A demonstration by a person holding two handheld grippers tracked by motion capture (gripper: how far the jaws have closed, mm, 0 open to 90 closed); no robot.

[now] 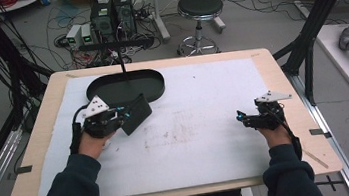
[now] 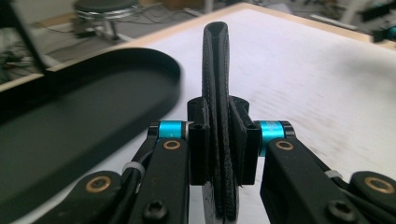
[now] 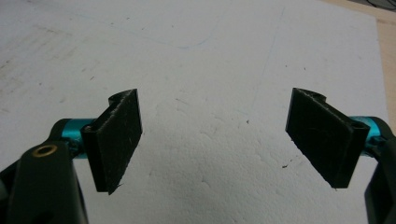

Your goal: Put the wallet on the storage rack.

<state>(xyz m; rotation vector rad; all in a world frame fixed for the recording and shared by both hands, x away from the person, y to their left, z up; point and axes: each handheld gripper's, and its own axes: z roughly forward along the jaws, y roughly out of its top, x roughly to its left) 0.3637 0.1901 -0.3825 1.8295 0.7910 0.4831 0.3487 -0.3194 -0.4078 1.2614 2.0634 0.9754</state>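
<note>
A flat black wallet-like case [image 1: 136, 113] is held tilted just above the white mat, close to the near rim of the black oval tray [image 1: 106, 89]. My left gripper [image 1: 123, 113] is shut on it. In the left gripper view the case [image 2: 215, 60] stands edge-on between the jaws of that gripper [image 2: 218, 135], with the tray [image 2: 84, 107] to its left. My right gripper [image 1: 241, 117] rests low over the mat's right side. The right gripper view has this gripper [image 3: 215, 135] open, with bare mat between its pads [image 3: 116, 135].
A white foam mat [image 1: 201, 125] covers most of the wooden table [image 1: 281, 80]. The oval tray holds nothing. A thin black pole [image 1: 121, 59] rises at the tray's far side. A stool [image 1: 199, 7] and cabled electronics [image 1: 112, 15] stand on the floor beyond.
</note>
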